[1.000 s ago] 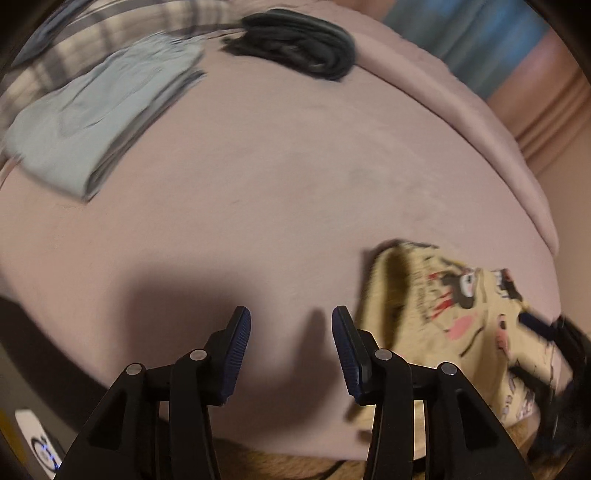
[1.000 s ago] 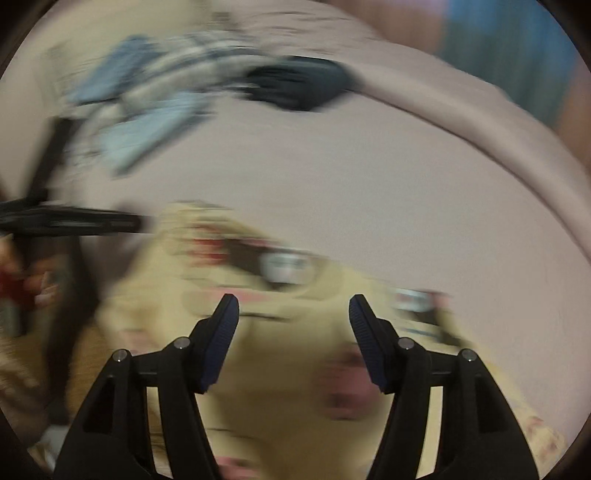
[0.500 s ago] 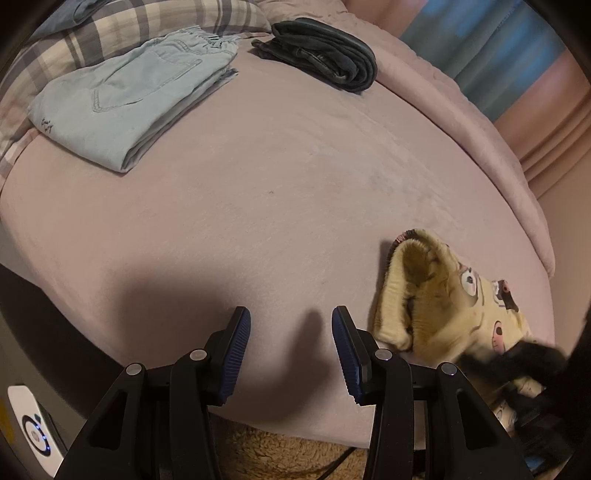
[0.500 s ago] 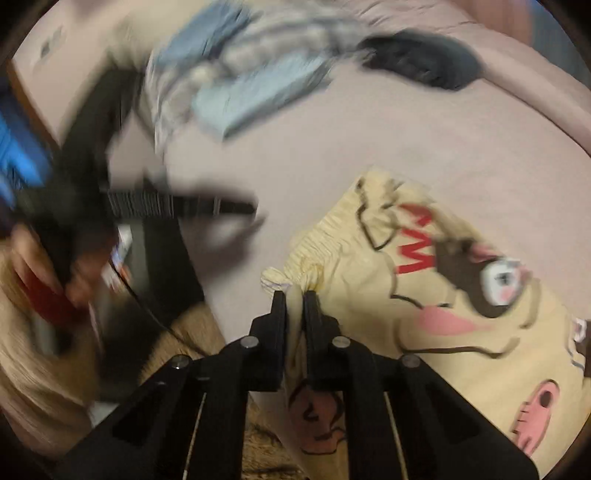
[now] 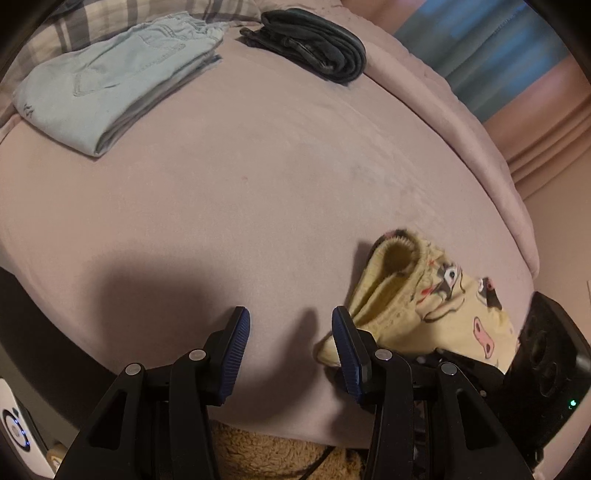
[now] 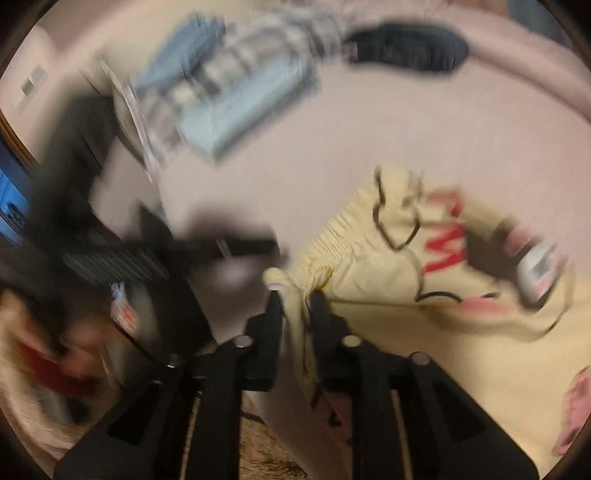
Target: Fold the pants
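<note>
Yellow cartoon-print pants (image 5: pixel 424 306) lie bunched on the pink bed (image 5: pixel 258 192) at the right of the left wrist view, waistband gaping toward me. My left gripper (image 5: pixel 291 325) is open and empty, just left of the pants' near corner. In the blurred right wrist view my right gripper (image 6: pixel 297 299) is shut on the waistband corner of the yellow pants (image 6: pixel 424 295). The right gripper's body (image 5: pixel 546 354) shows at the right edge of the left wrist view.
Folded light blue jeans (image 5: pixel 110 81) lie at the back left on a plaid pillow (image 5: pixel 110 18). A folded dark garment (image 5: pixel 314 44) lies at the back middle. A tan fuzzy rug (image 5: pixel 266 454) lies below the bed's near edge. A white device (image 5: pixel 18 435) is at the lower left.
My right gripper went from open above the pants to shut on the waistband corner, and it is still moving, blurred. The left gripper stayed open and shifted slightly nearer the pants.
</note>
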Action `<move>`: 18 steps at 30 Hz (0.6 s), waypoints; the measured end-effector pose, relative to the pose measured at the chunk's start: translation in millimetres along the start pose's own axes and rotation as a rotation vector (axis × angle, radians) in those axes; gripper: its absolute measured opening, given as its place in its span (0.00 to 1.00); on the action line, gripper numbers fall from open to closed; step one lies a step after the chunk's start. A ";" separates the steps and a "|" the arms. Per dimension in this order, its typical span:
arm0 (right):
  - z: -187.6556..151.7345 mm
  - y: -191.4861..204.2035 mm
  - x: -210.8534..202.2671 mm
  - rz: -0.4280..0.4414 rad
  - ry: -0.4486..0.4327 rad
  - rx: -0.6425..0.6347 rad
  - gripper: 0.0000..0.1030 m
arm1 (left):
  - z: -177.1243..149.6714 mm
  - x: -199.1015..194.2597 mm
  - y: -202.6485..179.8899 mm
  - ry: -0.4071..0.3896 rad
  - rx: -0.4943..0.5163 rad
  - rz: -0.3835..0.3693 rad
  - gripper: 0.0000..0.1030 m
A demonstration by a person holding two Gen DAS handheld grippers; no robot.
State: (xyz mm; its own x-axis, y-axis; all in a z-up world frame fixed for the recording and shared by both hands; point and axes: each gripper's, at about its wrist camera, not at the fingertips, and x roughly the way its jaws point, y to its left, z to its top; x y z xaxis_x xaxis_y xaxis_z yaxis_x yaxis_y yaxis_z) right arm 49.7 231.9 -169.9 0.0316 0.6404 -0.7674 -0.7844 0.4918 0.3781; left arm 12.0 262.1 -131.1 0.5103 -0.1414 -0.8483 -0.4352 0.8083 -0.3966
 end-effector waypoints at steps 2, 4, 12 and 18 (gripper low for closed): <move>-1.0 1.1 -6.4 0.047 -0.007 0.003 0.39 | -0.7 2.9 -3.0 0.015 0.020 0.009 0.43; 0.2 -2.6 -16.1 0.097 0.020 0.039 0.53 | 1.1 2.5 -6.6 0.018 0.024 0.021 0.43; -42.5 -45.8 -109.8 -0.021 -0.075 0.108 0.60 | 5.7 -20.2 -56.6 -0.052 0.107 -0.040 0.43; -106.3 -123.5 -164.3 -0.237 -0.050 0.323 0.61 | -1.4 0.0 -96.1 0.000 0.182 -0.065 0.43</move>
State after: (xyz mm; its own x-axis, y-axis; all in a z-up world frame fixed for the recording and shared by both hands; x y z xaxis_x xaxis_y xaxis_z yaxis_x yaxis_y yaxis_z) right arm 75.5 3.3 -145.6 0.2243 0.5112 -0.8297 -0.5170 0.7841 0.3434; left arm 52.9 183.6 -93.5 0.5328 -0.1971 -0.8230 -0.2600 0.8874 -0.3808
